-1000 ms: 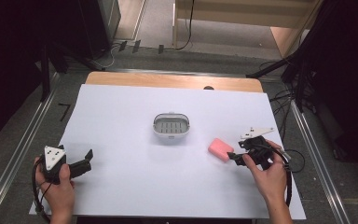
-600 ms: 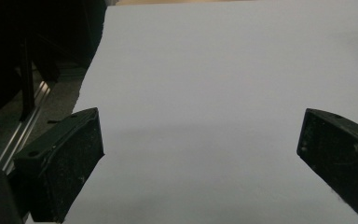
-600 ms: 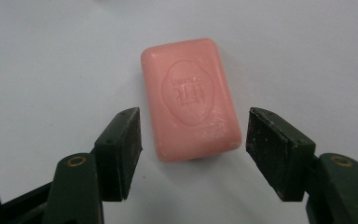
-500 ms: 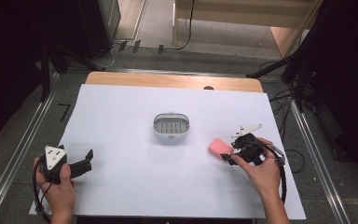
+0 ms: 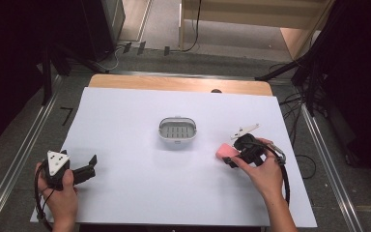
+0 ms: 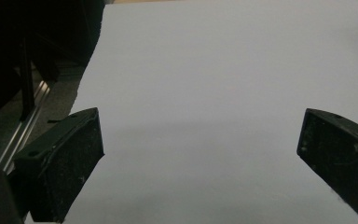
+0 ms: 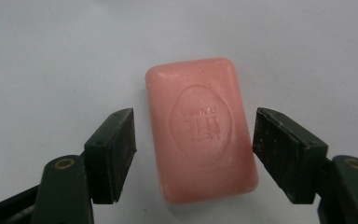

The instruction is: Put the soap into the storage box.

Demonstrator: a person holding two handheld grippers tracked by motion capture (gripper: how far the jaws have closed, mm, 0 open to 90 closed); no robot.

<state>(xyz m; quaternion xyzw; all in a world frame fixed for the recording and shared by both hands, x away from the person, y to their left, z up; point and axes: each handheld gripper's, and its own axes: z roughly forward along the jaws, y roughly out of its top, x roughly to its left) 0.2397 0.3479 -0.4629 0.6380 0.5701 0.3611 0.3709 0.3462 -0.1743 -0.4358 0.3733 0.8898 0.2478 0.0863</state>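
Observation:
A pink bar of soap point(image 7: 200, 128) lies flat on the white table cover, seen in the high view as the soap point(image 5: 226, 152) to the right of a grey soap dish point(image 5: 177, 130). My right gripper point(image 7: 193, 149) straddles the bar, and its jaws have just been opening. One pad stands off each long side of the soap with a small gap, so the bar is between them but not pressed. In the high view the right gripper point(image 5: 235, 155) is held low at the soap. My left gripper point(image 5: 91, 166) rests open near the front left, nothing between its fingers point(image 6: 65, 158).
The white cover point(image 5: 140, 183) spans the table; a wooden strip point(image 5: 174, 83) shows at its far edge. A metal rail point(image 5: 14, 164) runs along the left side, and cables point(image 5: 294, 121) trail off to the right. Dark stands border both sides.
My right gripper has slid left toward the soap and now stands around it, with its jaws wider apart than before. The left hand has stayed put.

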